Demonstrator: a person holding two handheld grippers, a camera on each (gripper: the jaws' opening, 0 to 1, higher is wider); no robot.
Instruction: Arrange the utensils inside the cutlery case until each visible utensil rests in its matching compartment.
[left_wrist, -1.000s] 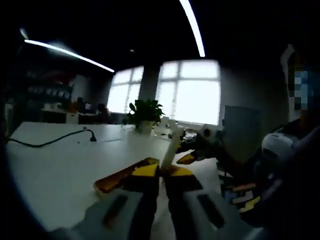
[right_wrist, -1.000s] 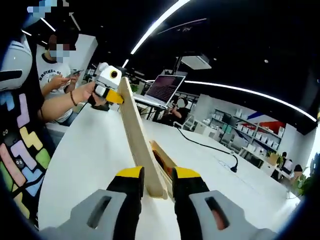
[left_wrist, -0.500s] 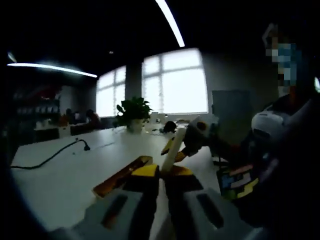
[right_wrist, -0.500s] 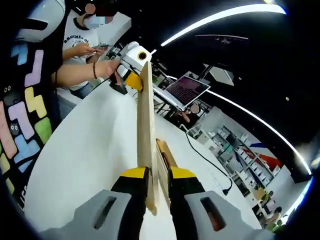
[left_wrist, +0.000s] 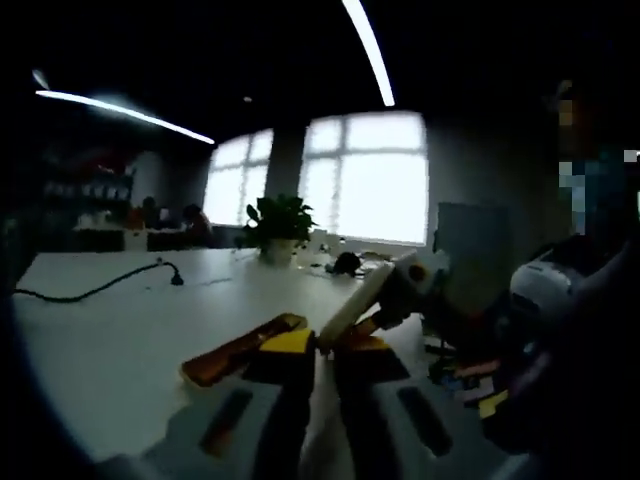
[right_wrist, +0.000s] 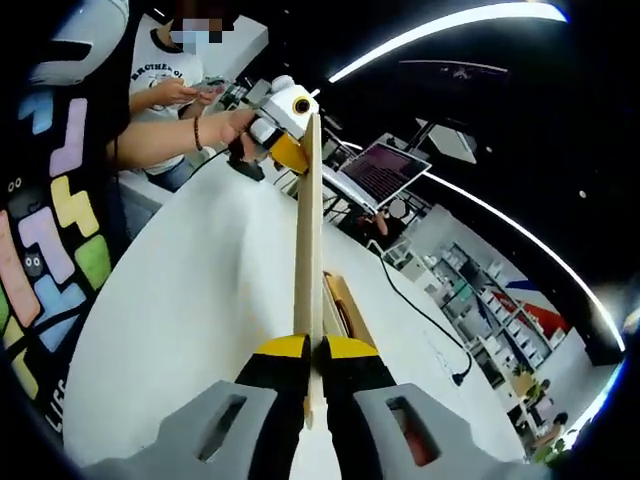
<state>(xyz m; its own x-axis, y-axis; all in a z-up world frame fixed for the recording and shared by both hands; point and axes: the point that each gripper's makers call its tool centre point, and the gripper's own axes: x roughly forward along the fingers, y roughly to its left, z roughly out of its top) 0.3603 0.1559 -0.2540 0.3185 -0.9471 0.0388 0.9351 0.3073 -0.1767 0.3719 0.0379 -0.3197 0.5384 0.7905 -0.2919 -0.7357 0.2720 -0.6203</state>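
While you hold both ends, the scene reads so:
Wooden board: the long pale wooden board (right_wrist: 306, 240) is lifted above the white table (right_wrist: 190, 300), edge-on, spanning from one gripper to the other.
Right gripper: your right gripper (right_wrist: 311, 352) has its jaws pressed against the board's near end.
Left gripper: your left gripper (left_wrist: 318, 345) pinches the opposite end (left_wrist: 352, 297).
Cutlery case: the brown cutlery case (right_wrist: 345, 312) lies on the table just beside the board, below it; its contents cannot be made out.
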